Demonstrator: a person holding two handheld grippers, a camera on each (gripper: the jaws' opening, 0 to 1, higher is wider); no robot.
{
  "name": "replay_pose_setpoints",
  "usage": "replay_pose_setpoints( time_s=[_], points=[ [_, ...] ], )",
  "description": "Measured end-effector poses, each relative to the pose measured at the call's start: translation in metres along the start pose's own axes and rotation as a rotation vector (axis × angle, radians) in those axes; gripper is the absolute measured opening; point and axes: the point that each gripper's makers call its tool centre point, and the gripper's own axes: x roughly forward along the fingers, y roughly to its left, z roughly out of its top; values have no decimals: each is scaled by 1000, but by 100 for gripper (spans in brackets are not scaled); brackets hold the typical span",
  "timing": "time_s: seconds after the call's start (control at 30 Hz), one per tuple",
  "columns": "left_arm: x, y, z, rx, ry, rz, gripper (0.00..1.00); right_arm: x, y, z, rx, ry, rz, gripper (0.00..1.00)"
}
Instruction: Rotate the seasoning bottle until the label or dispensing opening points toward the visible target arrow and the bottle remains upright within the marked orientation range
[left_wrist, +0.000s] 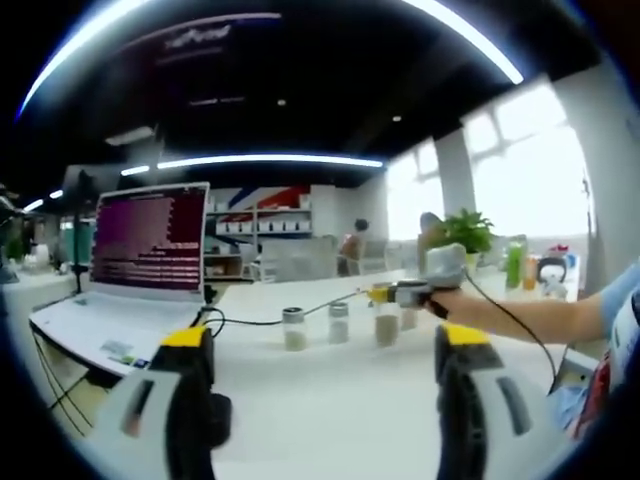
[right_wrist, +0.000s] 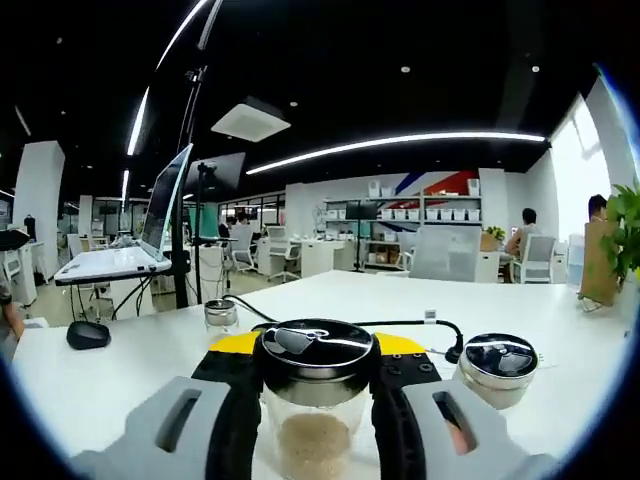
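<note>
Four small seasoning bottles are seen in a row on the white table (left_wrist: 330, 400) at the centre of the left gripper view: a first bottle (left_wrist: 293, 328), a second bottle (left_wrist: 339, 322), a third bottle (left_wrist: 386, 324) and a fourth bottle (left_wrist: 409, 316). The right gripper (left_wrist: 388, 294) is seen in that view just above and right of centre, closed about the top of the third bottle, with a person's forearm (left_wrist: 520, 318) extending to the right edge. The left gripper (left_wrist: 325, 375) is observed at the bottom of the frame with its jaws spread wide apart and nothing between them. An open laptop (left_wrist: 150, 245) is noted at the left, and a potted plant (left_wrist: 468, 232) at the upper right.

In the right gripper view, the seasoning bottle (right_wrist: 315, 395) is held upright at bottom centre, clamped between the jaws of the right gripper (right_wrist: 316, 400); pale granules are visible inside. A neighbouring jar (right_wrist: 498, 368) stands just to its right, another jar (right_wrist: 220, 315) to the left of centre. A black mouse (right_wrist: 88, 334) lies at the left, and a black cable (right_wrist: 400, 324) runs across the table behind the bottle.
</note>
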Motion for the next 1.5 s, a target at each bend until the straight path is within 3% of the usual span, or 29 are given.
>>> replay_pose_setpoints(
  time_s=[0.23,0.4,0.53,0.67,0.73,0.87,1.0,1.17,1.3,1.5],
  points=[
    [1,4,-6,-7,34,13,100,-31,24,15,-49,-34,83,41],
    [-1,5,-5,-22,27,12,100,-49,36,25,27,-26,155,41],
    [-3,6,-5,-20,21,17,100,-65,46,39,-45,-59,188,41],
    [-4,6,-5,-27,18,21,100,-80,50,43,-79,-58,195,41],
    [-4,5,-5,-28,16,23,100,-85,45,44,-51,-48,164,41],
    [-5,5,-4,-35,12,18,100,-98,41,46,-83,-71,151,41],
    [-3,7,-5,-46,13,18,100,-110,37,47,-36,-85,164,41],
    [-1,8,-6,-47,17,20,100,-123,42,48,-41,-98,175,41],
    [-3,9,-1,-18,5,48,99,-133,44,49,11,-112,187,41],
    [-8,12,2,-34,-8,36,99,-143,58,43,-11,-103,215,41]
  ],
)
